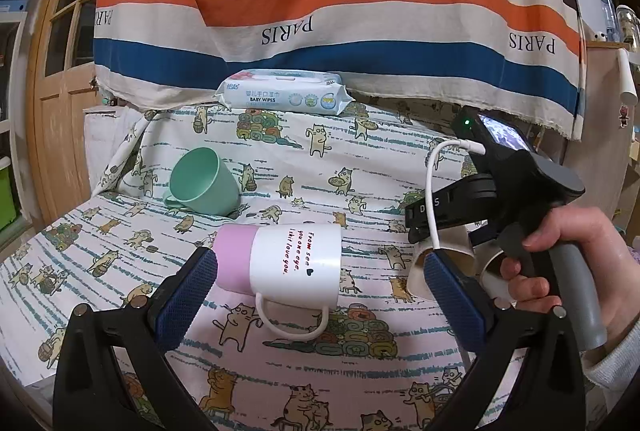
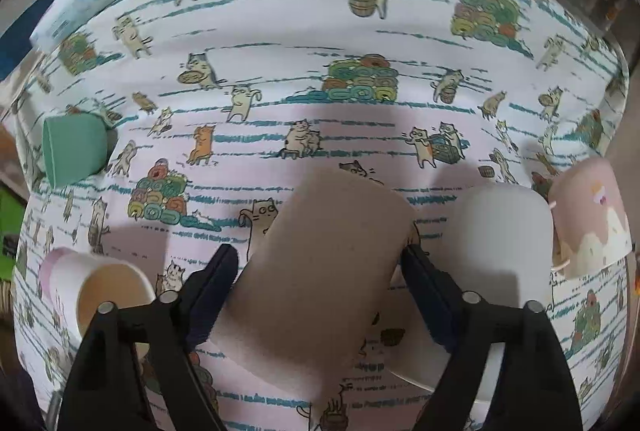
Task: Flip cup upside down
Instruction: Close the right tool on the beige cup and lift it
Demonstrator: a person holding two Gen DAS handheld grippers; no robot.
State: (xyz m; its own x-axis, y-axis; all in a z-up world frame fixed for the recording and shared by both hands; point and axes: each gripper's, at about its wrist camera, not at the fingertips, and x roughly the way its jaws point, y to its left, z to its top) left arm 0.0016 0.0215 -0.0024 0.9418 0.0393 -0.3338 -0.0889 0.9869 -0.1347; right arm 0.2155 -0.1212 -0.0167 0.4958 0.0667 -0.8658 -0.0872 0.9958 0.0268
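The desk (image 1: 120,255) wears a cat-print cloth (image 2: 280,43), with a striped sheet (image 1: 320,11) hung behind and a pack of baby wipes (image 1: 284,93) at its foot. 5 cups are in view. A green cup (image 1: 200,181) and a white-and-pink mug (image 1: 280,257) lie on their sides; a white cup (image 2: 496,231) and a pink cup (image 2: 588,215) appear already mouth-down at the right.

The right tool (image 2: 320,263) is clenched on the tan cup (image 2: 320,271), held tilted just above the cloth, its long axis running away from the camera and leaning right, base far, mouth near. The step in hand looks like the turn-over itself; next it wants more rotation until the rim faces down, then lowering beside the white cup.

The left tool (image 1: 320,291) is released, spread around the mug without gripping.
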